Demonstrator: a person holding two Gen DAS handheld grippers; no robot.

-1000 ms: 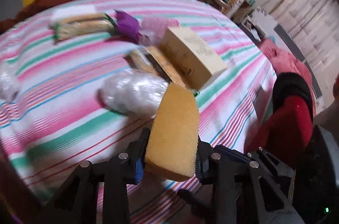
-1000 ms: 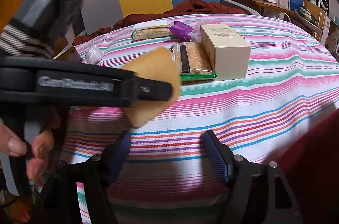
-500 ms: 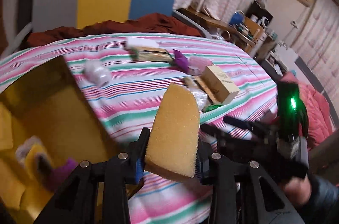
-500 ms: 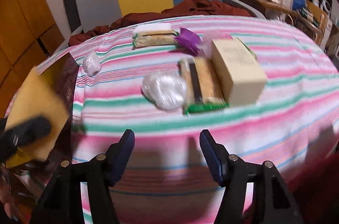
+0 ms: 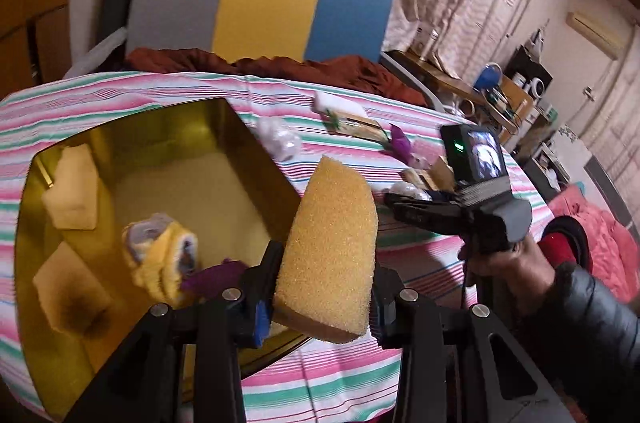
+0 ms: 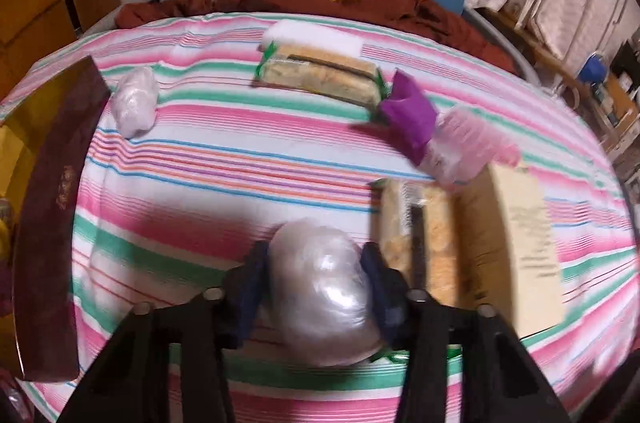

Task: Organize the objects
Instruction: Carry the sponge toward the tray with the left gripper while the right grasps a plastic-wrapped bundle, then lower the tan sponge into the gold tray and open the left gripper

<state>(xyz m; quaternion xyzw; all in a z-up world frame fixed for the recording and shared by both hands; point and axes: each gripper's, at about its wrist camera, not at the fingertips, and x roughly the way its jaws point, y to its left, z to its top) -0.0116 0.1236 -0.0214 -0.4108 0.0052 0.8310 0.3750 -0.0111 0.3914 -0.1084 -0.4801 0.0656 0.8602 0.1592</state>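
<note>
My left gripper (image 5: 320,297) is shut on a yellow sponge (image 5: 330,251) and holds it above the right edge of an open gold tin box (image 5: 256,159). The box holds two sponges, a yellow bundle (image 5: 162,251) and a purple piece. My right gripper (image 6: 316,273) has its blue pads on both sides of a clear plastic-wrapped ball (image 6: 324,287) lying on the striped tablecloth (image 6: 224,159). Whether it squeezes the ball I cannot tell. The right gripper also shows in the left wrist view (image 5: 400,197).
On the cloth lie a second wrapped ball (image 6: 134,101), two cracker packs (image 6: 320,75) (image 6: 416,231), a purple wrapper (image 6: 408,121), a pink packet (image 6: 468,147) and a tan carton (image 6: 520,239). The box's dark side (image 6: 48,223) stands at left. A chair stands behind.
My left gripper has carried the sponge left from the table's middle to over the gold box. My right gripper has moved forward and down around the wrapped ball.
</note>
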